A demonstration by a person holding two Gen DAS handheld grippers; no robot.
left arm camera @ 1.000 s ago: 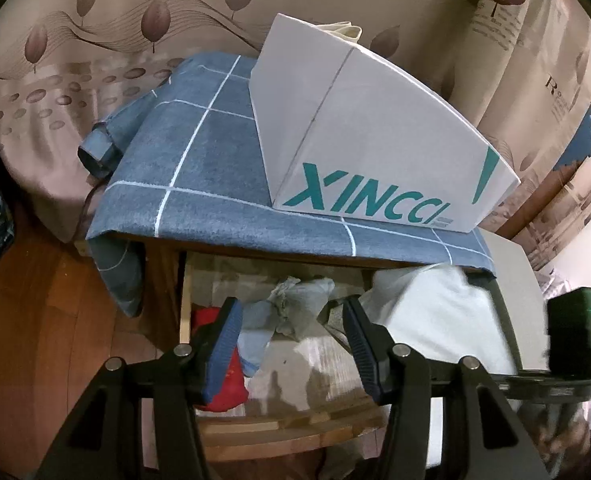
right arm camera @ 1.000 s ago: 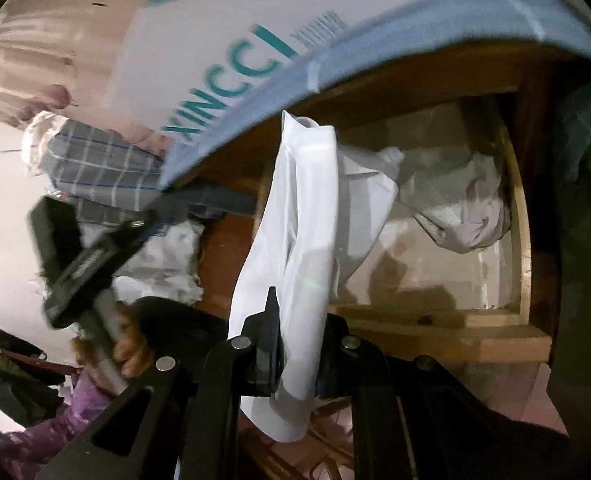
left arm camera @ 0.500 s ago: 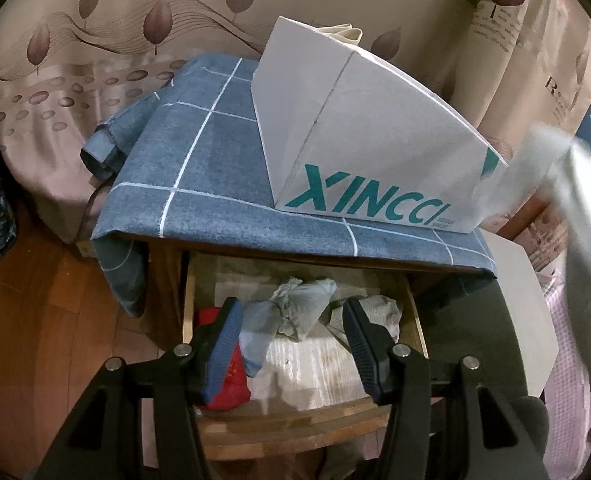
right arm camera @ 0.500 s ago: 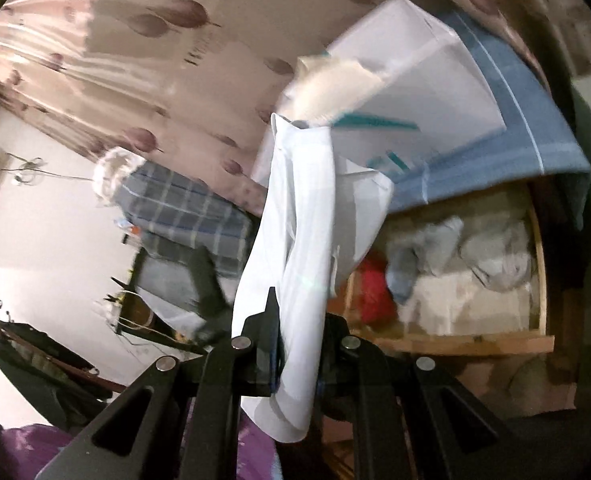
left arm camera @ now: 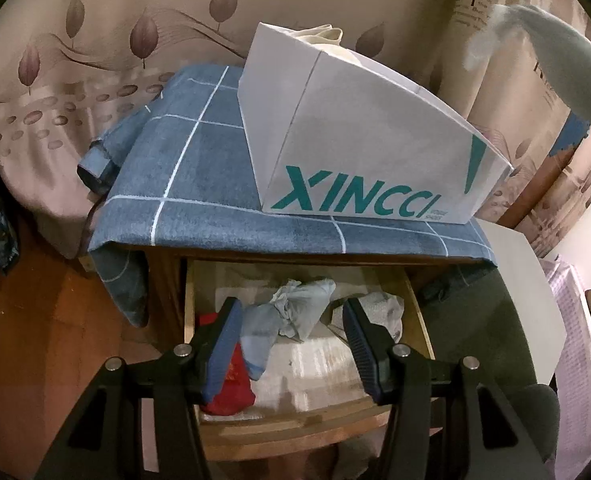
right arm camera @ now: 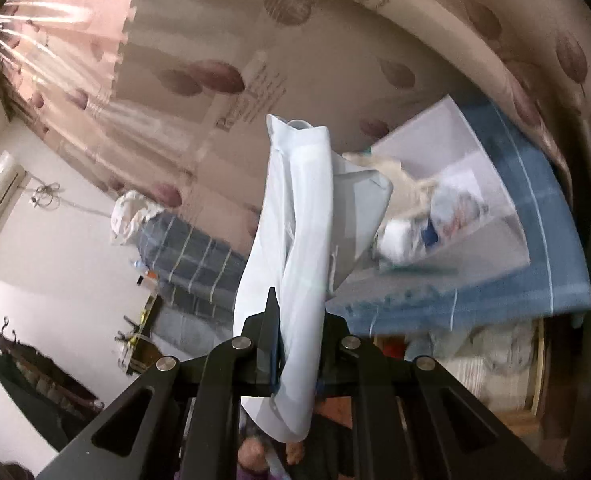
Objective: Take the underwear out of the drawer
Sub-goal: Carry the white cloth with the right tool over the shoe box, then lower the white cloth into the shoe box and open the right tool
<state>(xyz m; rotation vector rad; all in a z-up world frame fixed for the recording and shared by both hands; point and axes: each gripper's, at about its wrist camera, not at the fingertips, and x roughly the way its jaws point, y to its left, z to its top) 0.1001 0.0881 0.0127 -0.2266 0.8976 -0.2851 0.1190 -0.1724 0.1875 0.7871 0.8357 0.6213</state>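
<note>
Landmark: the open wooden drawer (left arm camera: 417, 312) under a nightstand covered by a blue checked cloth (left arm camera: 199, 168).
Right tool (right arm camera: 295, 344): pressed together, pinching a pale blue-white underwear (right arm camera: 295, 240), held up above the drawer and away from it.
Left tool (left arm camera: 291, 344): spread, nothing between its pads, hanging over the drawer front.
Inside the drawer: a crumpled light blue garment (left arm camera: 295, 312), a red garment (left arm camera: 231, 384) at the left side, a grey one (left arm camera: 379, 312) at the right.
Above the drawer: a white XINCCI bag (left arm camera: 359, 148) stands on the cloth.
</note>
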